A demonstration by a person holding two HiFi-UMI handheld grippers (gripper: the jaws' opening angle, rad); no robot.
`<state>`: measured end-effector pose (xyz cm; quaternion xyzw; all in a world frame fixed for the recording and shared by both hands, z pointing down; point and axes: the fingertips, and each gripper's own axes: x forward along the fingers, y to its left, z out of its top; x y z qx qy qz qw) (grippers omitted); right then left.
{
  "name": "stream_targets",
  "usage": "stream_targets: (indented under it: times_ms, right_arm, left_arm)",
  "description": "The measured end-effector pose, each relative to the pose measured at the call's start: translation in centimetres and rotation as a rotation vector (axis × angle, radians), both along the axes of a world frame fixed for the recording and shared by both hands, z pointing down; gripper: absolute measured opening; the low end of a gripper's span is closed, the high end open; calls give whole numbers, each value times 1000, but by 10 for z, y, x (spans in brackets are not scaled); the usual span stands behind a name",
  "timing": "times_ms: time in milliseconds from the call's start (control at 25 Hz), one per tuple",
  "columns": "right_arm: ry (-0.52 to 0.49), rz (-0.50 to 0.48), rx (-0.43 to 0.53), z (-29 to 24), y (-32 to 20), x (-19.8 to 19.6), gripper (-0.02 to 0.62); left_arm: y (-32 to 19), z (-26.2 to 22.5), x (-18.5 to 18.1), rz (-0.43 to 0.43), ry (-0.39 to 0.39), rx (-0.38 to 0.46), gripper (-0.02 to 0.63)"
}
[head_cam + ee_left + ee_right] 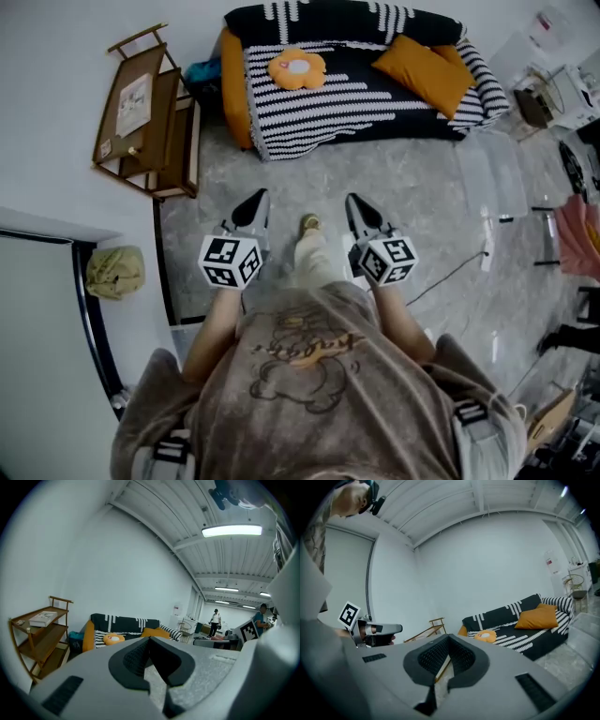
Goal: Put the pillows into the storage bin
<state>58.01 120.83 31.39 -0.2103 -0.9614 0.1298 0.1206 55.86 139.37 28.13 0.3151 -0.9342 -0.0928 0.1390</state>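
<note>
A round orange flower-shaped pillow (296,67) and a rectangular orange pillow (424,71) lie on the black-and-white striped sofa (356,103) ahead of me. A clear plastic storage bin (494,172) stands on the floor by the sofa's right end. My left gripper (253,208) and right gripper (359,212) are held side by side above the floor, well short of the sofa, both shut and empty. In the left gripper view the shut jaws (149,640) point toward the round pillow (114,639). In the right gripper view the jaws (449,641) face the sofa with the rectangular pillow (539,617) and round pillow (486,635).
A wooden shelf unit (150,112) stands against the wall left of the sofa. A cable (450,272) runs across the marble floor at the right, near chairs and clutter (572,225). A yellowish bag (114,272) lies behind a partition. People stand far off (215,620).
</note>
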Motion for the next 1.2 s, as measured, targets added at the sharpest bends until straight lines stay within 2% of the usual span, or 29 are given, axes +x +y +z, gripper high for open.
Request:
stream_targets:
  times_ms: [480,640,880,1040,1200]
  right_arm:
    - [-3,-96,28,-23,-39,-238,2]
    - [1,-128,40,-17,-50,-301,2]
    - [39,-157,41,-2,-52,-375,2]
    - [45,-155,45,8,-49,-430,2]
    - [66,-126,48,23,-52,-494,2]
  left_arm:
    - [-38,-27,-234,-114,-10,2,2]
    - [-45,-18,-289,-141,8,1,2]
    - [-45,-6,-356,-176,38,-12,2]
    - [-43,9,-409,-172,56,-9,2]
    - [-49,24,-479,-153,73,4,3]
